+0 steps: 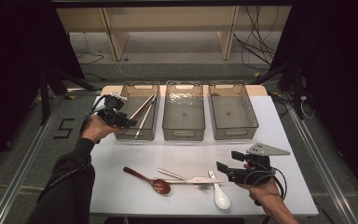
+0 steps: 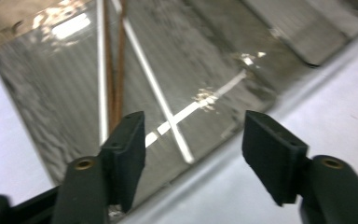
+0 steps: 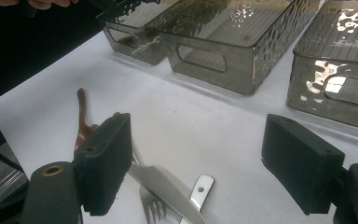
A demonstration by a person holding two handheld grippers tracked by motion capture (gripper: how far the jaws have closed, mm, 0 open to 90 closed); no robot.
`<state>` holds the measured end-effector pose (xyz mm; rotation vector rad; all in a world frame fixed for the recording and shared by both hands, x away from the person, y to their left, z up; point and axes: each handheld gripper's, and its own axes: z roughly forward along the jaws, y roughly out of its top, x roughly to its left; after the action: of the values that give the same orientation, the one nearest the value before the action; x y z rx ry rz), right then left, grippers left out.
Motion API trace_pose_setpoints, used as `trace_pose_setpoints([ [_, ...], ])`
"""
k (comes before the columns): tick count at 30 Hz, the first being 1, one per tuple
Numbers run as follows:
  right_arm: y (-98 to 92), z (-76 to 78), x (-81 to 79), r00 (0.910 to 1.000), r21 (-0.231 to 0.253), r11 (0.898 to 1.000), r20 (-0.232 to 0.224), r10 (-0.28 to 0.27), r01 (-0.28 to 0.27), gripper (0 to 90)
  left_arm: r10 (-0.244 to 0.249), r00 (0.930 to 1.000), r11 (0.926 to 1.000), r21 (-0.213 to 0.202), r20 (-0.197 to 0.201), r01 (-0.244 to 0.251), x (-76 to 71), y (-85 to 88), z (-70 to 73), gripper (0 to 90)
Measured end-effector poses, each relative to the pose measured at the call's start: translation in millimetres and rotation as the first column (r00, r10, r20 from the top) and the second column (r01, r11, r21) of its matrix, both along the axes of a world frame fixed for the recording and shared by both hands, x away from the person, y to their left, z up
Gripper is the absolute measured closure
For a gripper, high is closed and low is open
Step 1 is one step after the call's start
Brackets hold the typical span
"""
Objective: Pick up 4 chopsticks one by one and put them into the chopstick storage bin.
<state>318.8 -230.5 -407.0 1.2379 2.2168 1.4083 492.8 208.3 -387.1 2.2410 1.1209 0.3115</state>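
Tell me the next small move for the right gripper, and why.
Probably lower the right gripper onto the knife and close. Its jaws are open and empty just above the loose cutlery, while the left gripper hangs open over the left bin, where chopsticks already lie. The knife lies across the fork, so it likely comes first.
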Motion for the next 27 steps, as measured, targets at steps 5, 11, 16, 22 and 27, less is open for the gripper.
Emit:
trace_pose_setpoints([
  [5, 0.6, 0.2, 0.3, 1.0000, -0.002, 1.000, 0.003, 0.001, -0.001, 25.4, -0.089, 0.9960, 0.9959, 0.016, 0.006, 0.089, -18.2, -8.5, 6.1, 31.2],
  [11, 0.7, 1.1, -0.2, 1.0000, 0.000, 1.000, 0.009, 0.003, -0.003, 25.4, -0.156, 0.9877, 0.9871, 0.033, -0.006, 0.156, -34.7, -17.6, 5.5, 25.4],
  [16, 0.9, 1.8, -1.3, 0.9999, -0.001, 1.000, 0.011, 0.005, -0.005, 25.4, -0.163, 0.9866, 0.9860, 0.033, -0.002, 0.163, -42.0, -18.8, 5.3, 24.2],
  [22, 0.7, 1.7, -1.1, 0.9999, -0.001, 1.000, 0.011, 0.006, -0.006, 25.4, -0.188, 0.9822, 0.9818, 0.030, 0.006, 0.188, -48.1, -23.9, 7.2, 22.5],
  [27, 0.7, 1.6, -1.1, 0.9999, -0.002, 1.000, 0.011, 0.006, -0.006, 25.4, -0.211, 0.9774, 0.9768, 0.037, 0.008, 0.211, -54.2, -29.3, 7.2, 20.7],
])
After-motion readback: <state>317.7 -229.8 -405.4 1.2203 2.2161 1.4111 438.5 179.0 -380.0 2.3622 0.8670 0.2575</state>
